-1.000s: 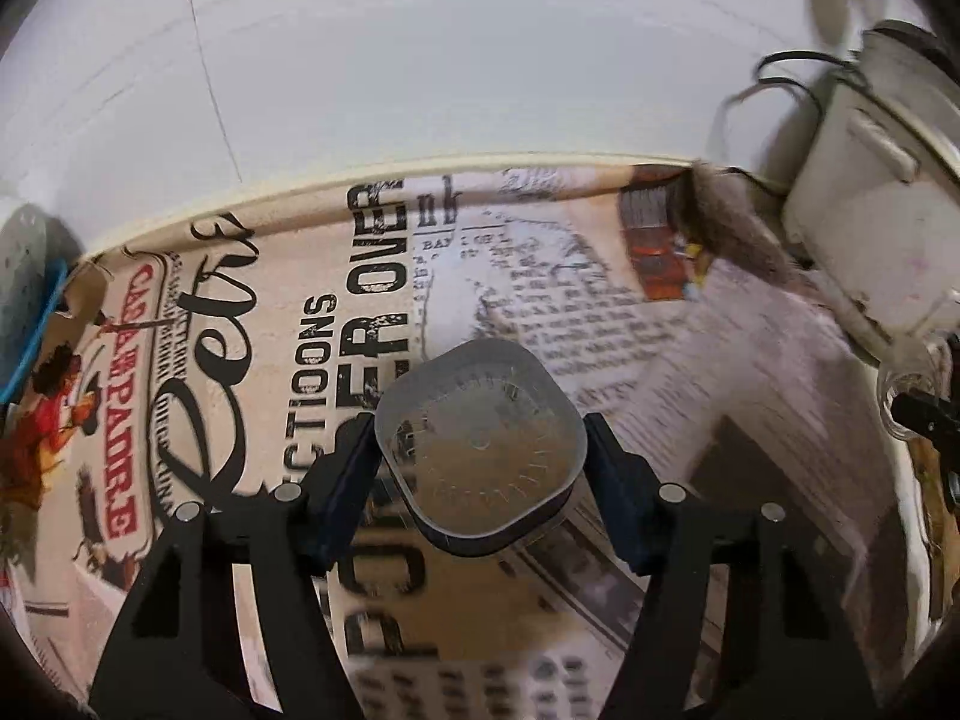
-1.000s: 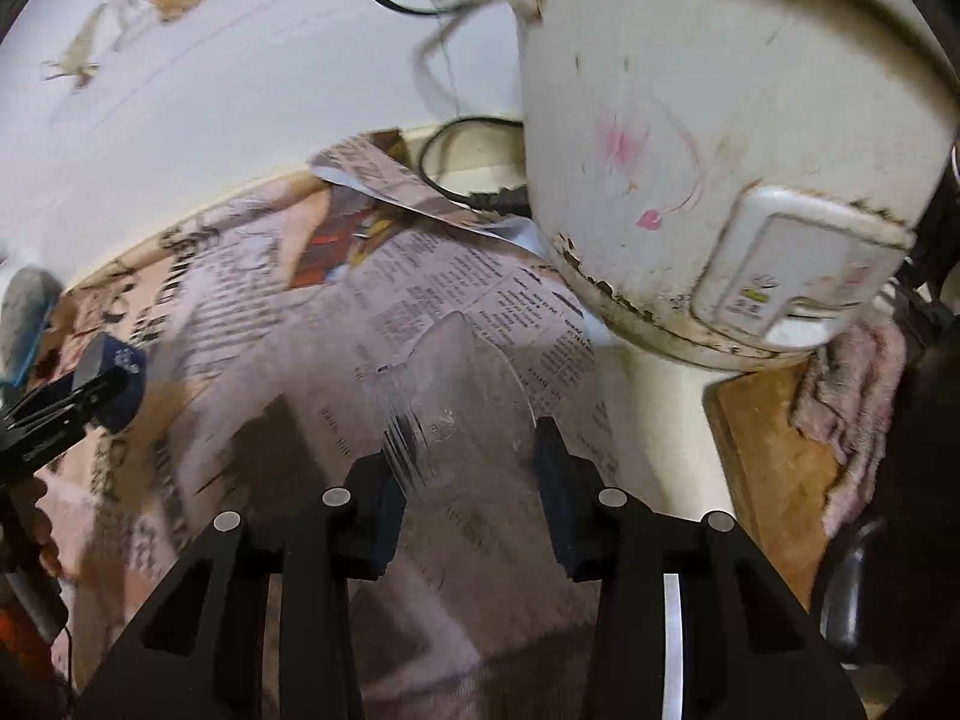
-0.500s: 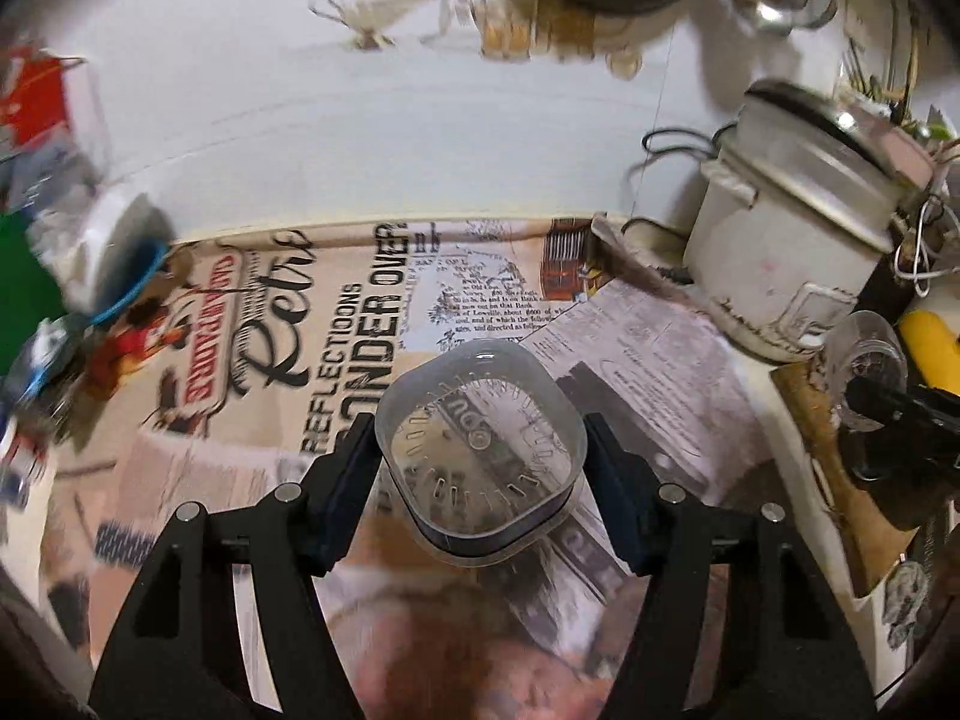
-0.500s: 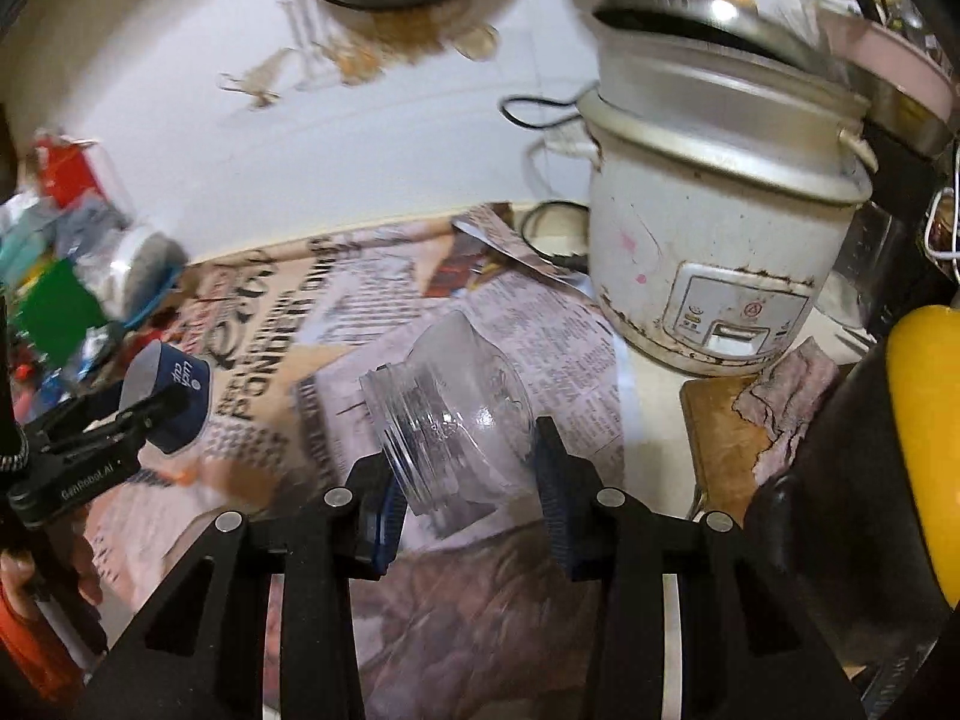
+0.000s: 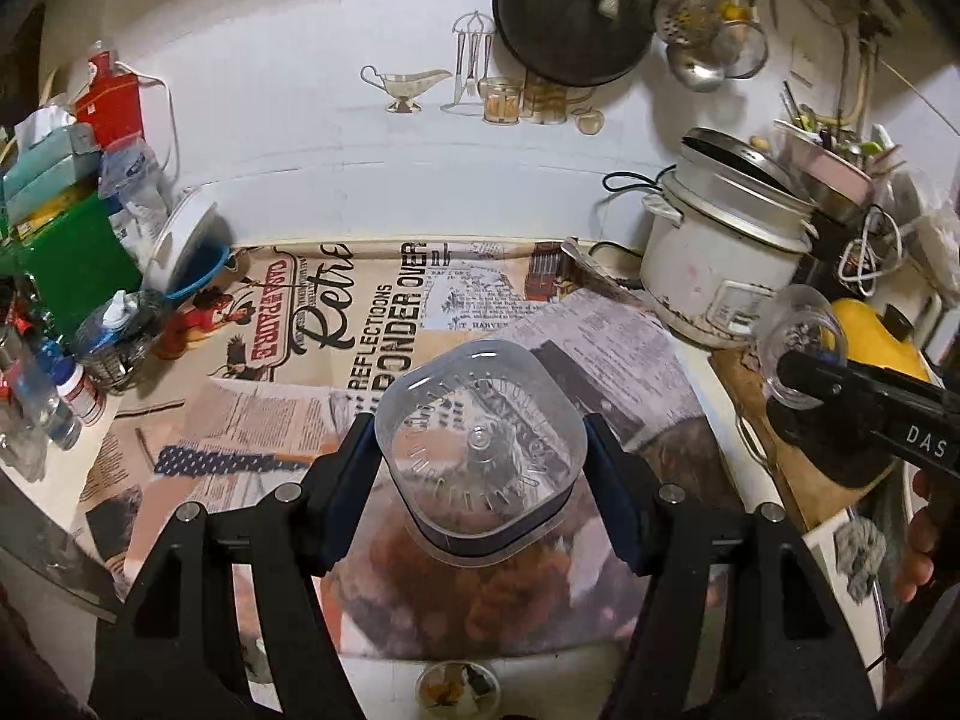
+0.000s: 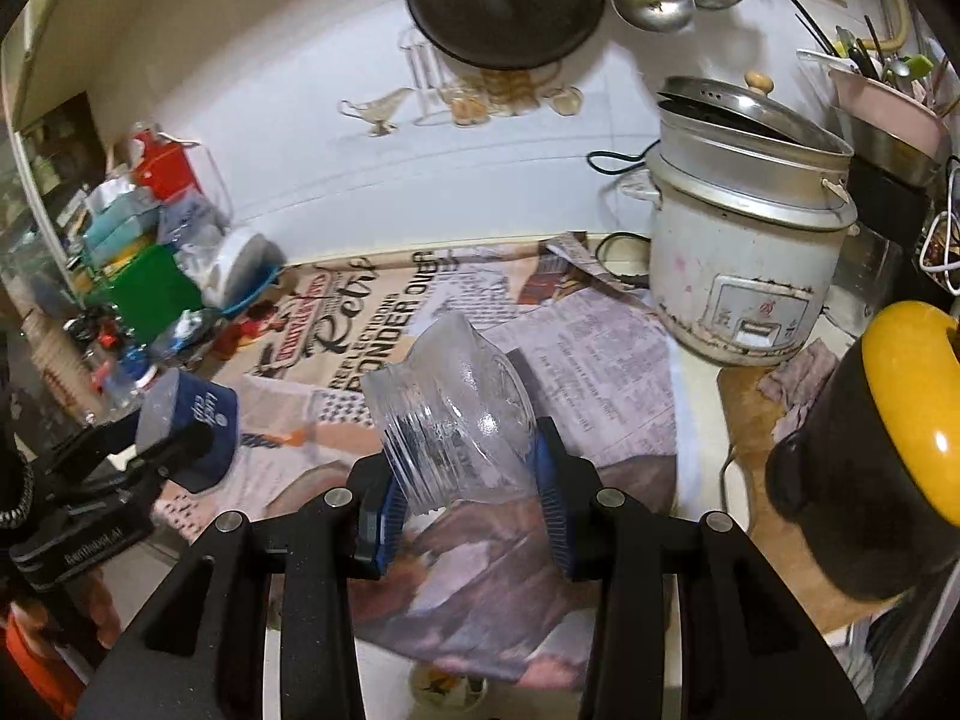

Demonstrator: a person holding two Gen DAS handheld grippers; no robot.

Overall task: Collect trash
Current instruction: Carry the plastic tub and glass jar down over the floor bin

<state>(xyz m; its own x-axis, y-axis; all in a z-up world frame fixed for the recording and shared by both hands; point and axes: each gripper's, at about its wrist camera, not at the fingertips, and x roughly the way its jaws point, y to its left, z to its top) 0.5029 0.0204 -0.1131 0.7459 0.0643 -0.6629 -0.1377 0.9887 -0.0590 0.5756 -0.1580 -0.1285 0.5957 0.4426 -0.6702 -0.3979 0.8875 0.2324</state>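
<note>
My left gripper [image 5: 480,468] is shut on a clear square plastic container [image 5: 480,450] with a dark band, its bottom facing the camera, held above the newspaper-covered counter [image 5: 384,312]. The right wrist view shows that same container [image 6: 186,420] at the left, held by the left gripper [image 6: 156,450]. My right gripper [image 6: 462,486] is shut on a clear plastic jar [image 6: 450,414] with a threaded open neck, tilted to the lower left. In the left wrist view that jar [image 5: 801,354] appears at the right edge, in the right gripper [image 5: 804,375].
A white rice cooker [image 6: 744,276] stands at the back right, with a yellow-and-black vessel [image 6: 882,444] in front of it. Boxes, bottles and a green carton [image 5: 72,264] crowd the left side. A dark pan [image 5: 570,6] and ladles hang on the wall. A small round dish [image 5: 456,687] sits at the counter's near edge.
Both grippers have risen and pulled back from the counter with their containers, so the wall, hanging pan and side clutter have come into view. Both grips are unchanged.
</note>
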